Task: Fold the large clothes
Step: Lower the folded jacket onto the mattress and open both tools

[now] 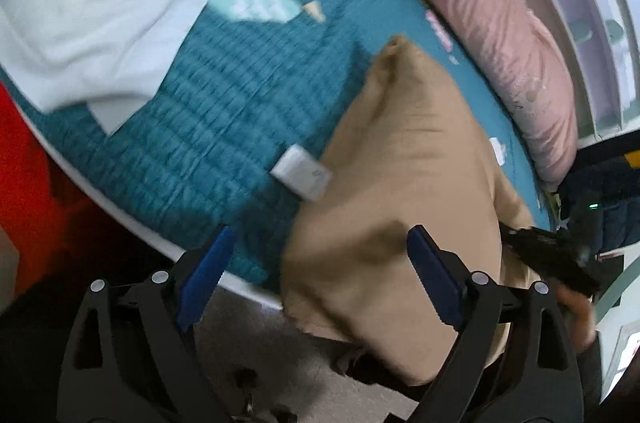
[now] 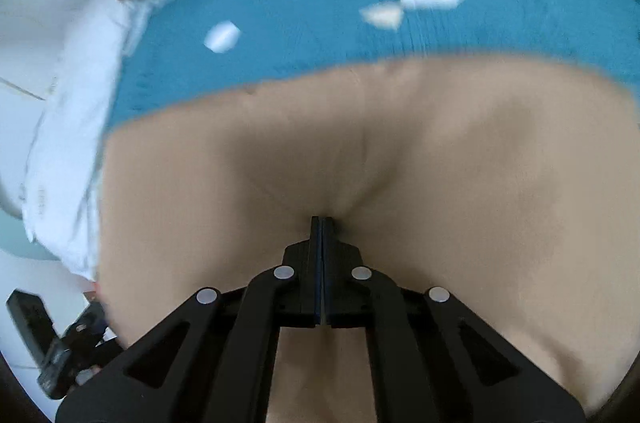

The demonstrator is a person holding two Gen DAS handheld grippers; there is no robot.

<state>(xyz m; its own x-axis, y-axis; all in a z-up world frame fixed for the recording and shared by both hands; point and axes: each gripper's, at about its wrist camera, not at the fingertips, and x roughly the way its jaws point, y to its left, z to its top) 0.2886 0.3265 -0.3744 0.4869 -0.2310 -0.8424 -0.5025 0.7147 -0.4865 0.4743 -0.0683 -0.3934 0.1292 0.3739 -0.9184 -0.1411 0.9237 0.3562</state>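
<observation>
- The tan garment point(image 1: 404, 183) is seen lying on the teal quilted bedspread point(image 1: 224, 103), spread from about 12 o'clock down to 5 o'clock in the left wrist view; its lower edge is draped past the bed's edge.
- The left gripper point(image 1: 320, 275) is held released, its blue-padded jaws set wide apart; the cloth's near corner is seen between them, though it is pressed by neither pad.
- The right gripper point(image 2: 321, 223) is clenched on a pinch of the tan garment point(image 2: 360, 151), with creases drawn toward the shut tips; the cloth is stretched across the lower half of that view.
- A white duvet point(image 1: 100, 3) is found at 10 o'clock on the bedspread; a pink pillow point(image 1: 492, 15) is found at 2 o'clock.
- A small white tag point(image 1: 302, 173) is seen at the garment's left edge.
</observation>
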